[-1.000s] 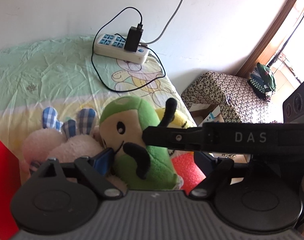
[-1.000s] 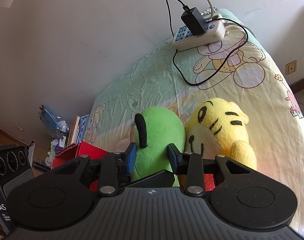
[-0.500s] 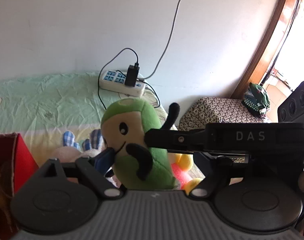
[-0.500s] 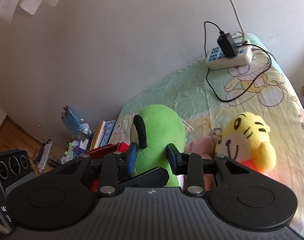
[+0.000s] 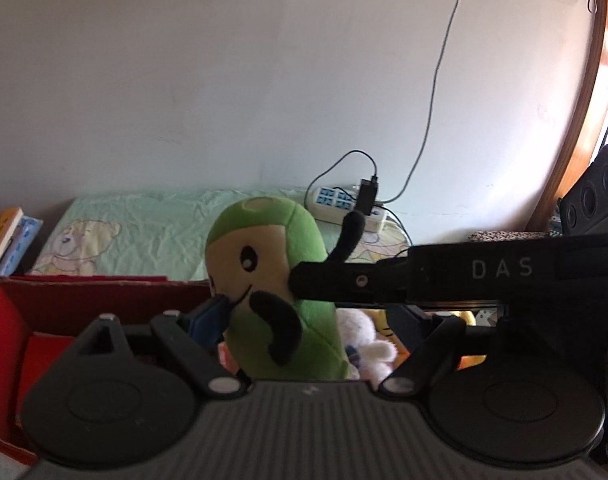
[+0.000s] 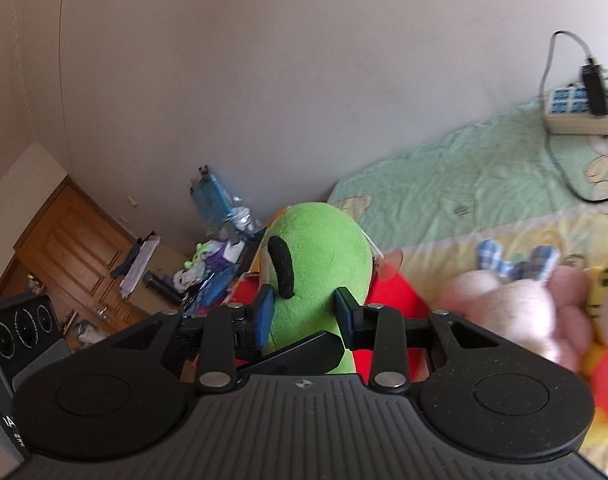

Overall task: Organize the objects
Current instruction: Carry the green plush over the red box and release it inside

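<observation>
Grip status: right gripper (image 6: 303, 312) is clenched on the green plush toy (image 6: 324, 256), pads pressed into both its sides. Left gripper (image 5: 308, 320) holds the same toy (image 5: 271, 276) at its face side; only its left pad shows contact. Toy hangs above the red box (image 5: 83, 296), with the power strip (image 5: 344, 208) at 1 o'clock on the bed (image 5: 151, 228).

A white power strip (image 5: 346, 209) with a black charger (image 5: 368, 196) plugged in lay on a green bedsheet (image 5: 143, 236) against a pale wall (image 5: 223, 80). Books (image 5: 3, 240) stood at the bed's far end, beside a wooden door (image 6: 75, 256) and floor clutter (image 6: 207, 268).
</observation>
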`<state>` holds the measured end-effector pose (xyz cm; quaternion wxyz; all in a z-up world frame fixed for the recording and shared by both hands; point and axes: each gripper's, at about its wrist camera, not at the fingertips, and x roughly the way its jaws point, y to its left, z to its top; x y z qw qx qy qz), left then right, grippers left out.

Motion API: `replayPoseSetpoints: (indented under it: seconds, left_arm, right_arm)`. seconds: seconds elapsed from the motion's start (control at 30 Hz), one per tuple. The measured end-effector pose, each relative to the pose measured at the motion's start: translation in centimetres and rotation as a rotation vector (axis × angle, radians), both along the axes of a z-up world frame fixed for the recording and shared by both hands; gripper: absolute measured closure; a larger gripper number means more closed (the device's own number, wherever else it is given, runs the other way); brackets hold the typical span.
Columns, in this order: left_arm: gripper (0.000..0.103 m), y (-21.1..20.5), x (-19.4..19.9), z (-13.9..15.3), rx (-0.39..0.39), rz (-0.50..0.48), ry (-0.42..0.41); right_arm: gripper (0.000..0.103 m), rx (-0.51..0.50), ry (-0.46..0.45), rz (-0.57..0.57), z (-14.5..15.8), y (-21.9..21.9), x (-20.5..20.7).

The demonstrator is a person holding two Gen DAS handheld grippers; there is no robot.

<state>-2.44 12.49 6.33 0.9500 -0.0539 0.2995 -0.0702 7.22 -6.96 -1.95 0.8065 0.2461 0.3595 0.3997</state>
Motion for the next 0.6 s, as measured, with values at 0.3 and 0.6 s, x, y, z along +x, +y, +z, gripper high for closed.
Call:
replayPoseSetpoints:
  seconds: [0.3,0.6]
  left_arm:
    - [0.018,10.0,-0.5,-1.6,0.047,0.059,0.039]
    - [0.03,17.4,0.2,-5.2,0.128,0.036,0.142]
  right_arm:
    - [0.067,0.016,0.049,0.053,-1.6,9.9,0.1]
    - [0.067,-0.043,0.16,0.053,-5.3,18.5,0.4]
